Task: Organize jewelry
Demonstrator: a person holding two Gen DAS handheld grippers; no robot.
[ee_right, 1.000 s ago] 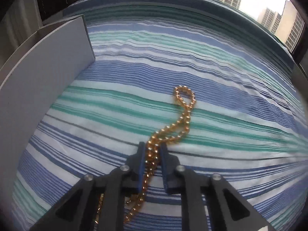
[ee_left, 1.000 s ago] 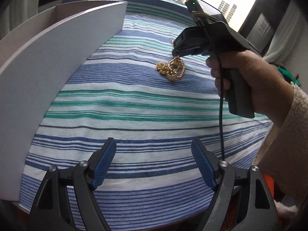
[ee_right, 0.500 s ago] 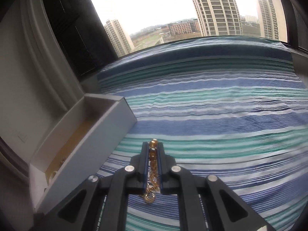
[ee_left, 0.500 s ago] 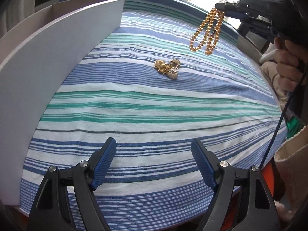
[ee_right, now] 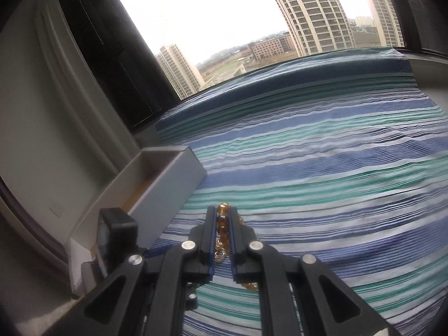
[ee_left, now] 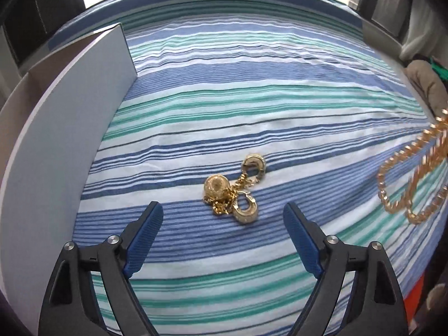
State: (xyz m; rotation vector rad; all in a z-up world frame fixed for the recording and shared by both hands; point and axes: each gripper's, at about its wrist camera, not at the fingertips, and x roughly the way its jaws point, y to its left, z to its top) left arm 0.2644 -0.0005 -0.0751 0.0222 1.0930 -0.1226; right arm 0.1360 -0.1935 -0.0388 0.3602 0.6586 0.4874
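A small heap of gold jewelry (ee_left: 233,193), with a ball pendant, a chain and two hoop earrings, lies on the striped cloth (ee_left: 252,106). My left gripper (ee_left: 222,224) is open just in front of the heap, not touching it. My right gripper (ee_right: 223,218) is shut on a gold bead necklace (ee_right: 222,224), held above the cloth. The necklace hangs blurred at the right edge of the left wrist view (ee_left: 411,179). A white open box (ee_right: 156,193) stands at the left, also seen in the left wrist view (ee_left: 64,128).
The cloth covers a table by a window with tall buildings outside. The left gripper's camera block (ee_right: 117,232) shows beside the box in the right wrist view. A beige sleeve (ee_left: 425,86) lies at the far right.
My left gripper has moved forward close to the jewelry heap. My right gripper has lifted the bead necklace off the cloth and carried it to the right, now pointing toward the box.
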